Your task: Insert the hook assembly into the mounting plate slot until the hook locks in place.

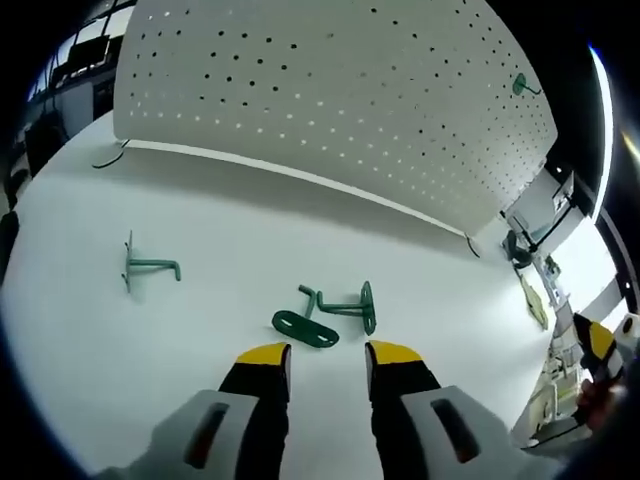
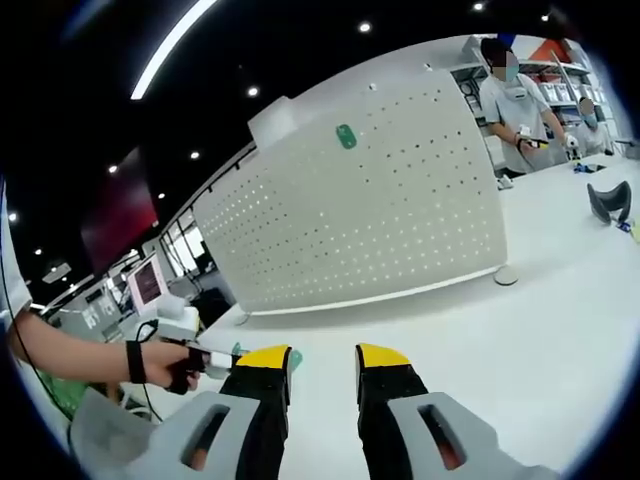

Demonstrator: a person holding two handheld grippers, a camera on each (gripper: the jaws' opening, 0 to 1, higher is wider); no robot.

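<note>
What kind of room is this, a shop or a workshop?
Probably a lab or demo hall rather than a shop: a white table carries a standing pegboard and loose green hooks, with a person at a bench and monitors behind.

On the table (image 1: 200, 230), two hooks (image 1: 352, 305) and a plate (image 1: 305, 328) lie at lower centre; another hook (image 1: 148, 266) at left; the pegboard (image 1: 330, 100) stands behind, filling the top.
</note>
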